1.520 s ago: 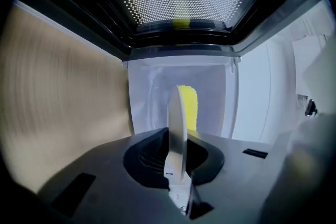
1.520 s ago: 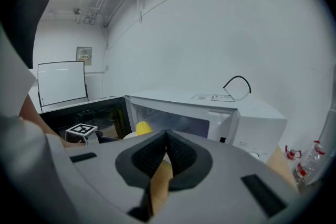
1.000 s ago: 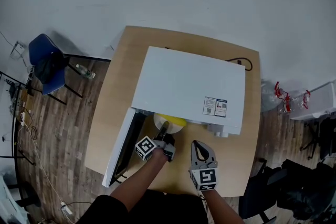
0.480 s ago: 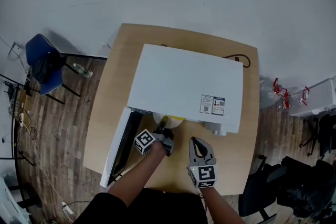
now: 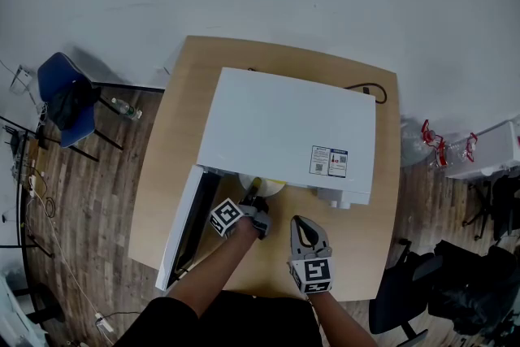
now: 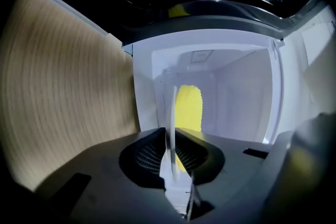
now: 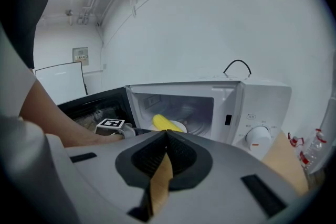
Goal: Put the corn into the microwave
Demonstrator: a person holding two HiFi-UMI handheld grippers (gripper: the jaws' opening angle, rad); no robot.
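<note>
Corn (image 6: 189, 107) lay on a plate (image 6: 171, 128) inside the open microwave (image 5: 288, 134). Left hand-held gripper (image 5: 253, 197) pinched the plate rim, its jaws just beginning to open. Right hand-held gripper (image 5: 302, 225) was closed and empty above the table (image 5: 183, 118). Judged remaining: release the plate, withdraw, shut the door (image 5: 184, 225).

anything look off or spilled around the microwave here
Nothing stands out. The yellow corn cob lies on the round white plate in the open white microwave. Nothing looks spilled or damaged.
</note>
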